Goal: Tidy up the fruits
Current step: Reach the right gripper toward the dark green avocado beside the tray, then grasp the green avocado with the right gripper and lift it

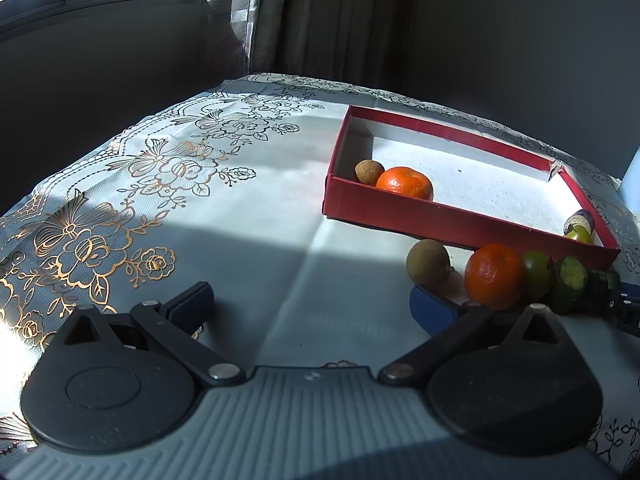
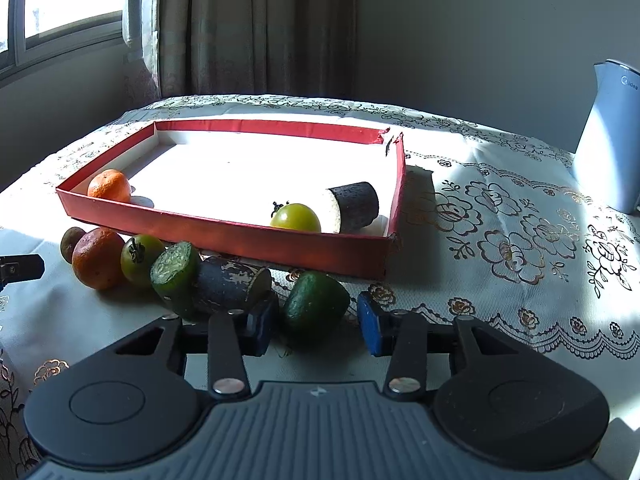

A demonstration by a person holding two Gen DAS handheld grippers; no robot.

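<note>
1. Partly done, I judge. The red box [image 2: 224, 236] already holds four pieces: an orange [image 2: 109, 186] and a small brown fruit [image 1: 369, 171] touching it in the left near corner, and a green tomato [image 2: 295, 218] against a dark cylinder [image 2: 354, 208] near the right wall.

2. Six pieces wait outside, in a row on the cloth [image 1: 248, 208] just in front of the box's near wall: a brown fruit [image 1: 428, 262], a second orange [image 1: 495, 275], a second tomato [image 2: 140, 258], a cut green chunk [image 2: 175, 270], a dark log-like piece [image 2: 232, 284] and a green stub [image 2: 316, 304].

3. The left gripper [image 1: 312, 300] is spread wide and holds nothing; its right pad [image 1: 434, 312] sits just beside the outside brown fruit and orange.

4. The right gripper [image 2: 318, 322] is also apart and empty, its fingers on either side of the green stub without clearly touching it. That stub looks like the likely next pick.

5. The box is shallow cardboard, red outside and white inside, with a torn far right corner.

6. Oranges are round with dimpled, glossy peel; tomatoes are smooth, shiny and keep dark stems.

7. The brown fruits are matte and rough-skinned.

8. The cylinders have dark scuffed skin and pale, flat cut faces; the green chunks are bumpy with a lighter cut end.

9. The cloth is a glossy sheet with gold floral print. A pale kettle [image 2: 612, 140] stands well apart at the right.
</note>
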